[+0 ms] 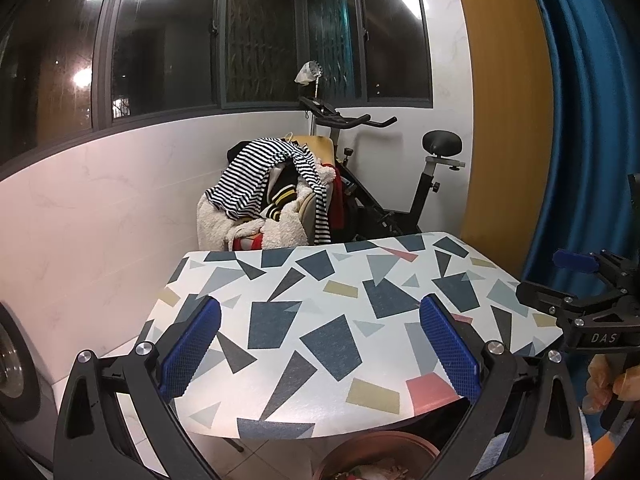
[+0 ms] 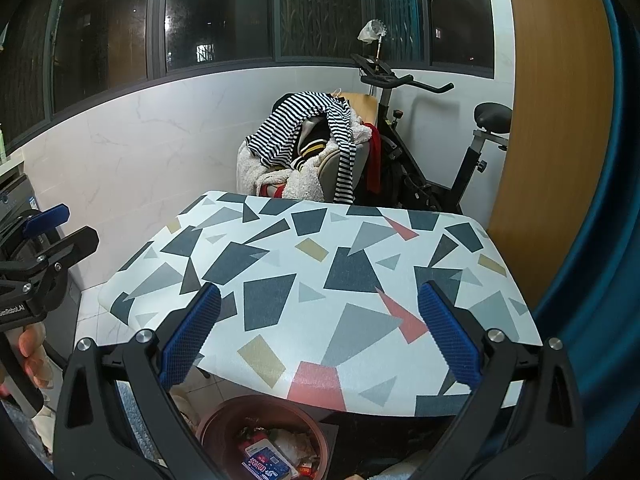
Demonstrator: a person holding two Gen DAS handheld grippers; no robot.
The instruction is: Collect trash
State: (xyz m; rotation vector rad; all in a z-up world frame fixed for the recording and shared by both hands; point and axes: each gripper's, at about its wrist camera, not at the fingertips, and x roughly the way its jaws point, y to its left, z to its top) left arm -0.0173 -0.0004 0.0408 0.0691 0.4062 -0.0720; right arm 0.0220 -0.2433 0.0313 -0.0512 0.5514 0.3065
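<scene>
Both claws, left (image 1: 320, 348) and right (image 2: 320, 336), jaws spread wide and holding nothing, hover over the patterned bench (image 2: 320, 264); brown trash bin (image 2: 216, 432) with wrappers sits below right claw, on floor.

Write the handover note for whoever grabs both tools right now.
Left tool: open, empty, hovering over the near edge of the patterned table.
Right tool: open, empty, over the same table.
Trash bin: on the floor below the table's near edge, already holding wrappers and scraps.
Done: no trash visible on the tabletop.
Left: nothing obvious here; check areas outside these views.
</scene>
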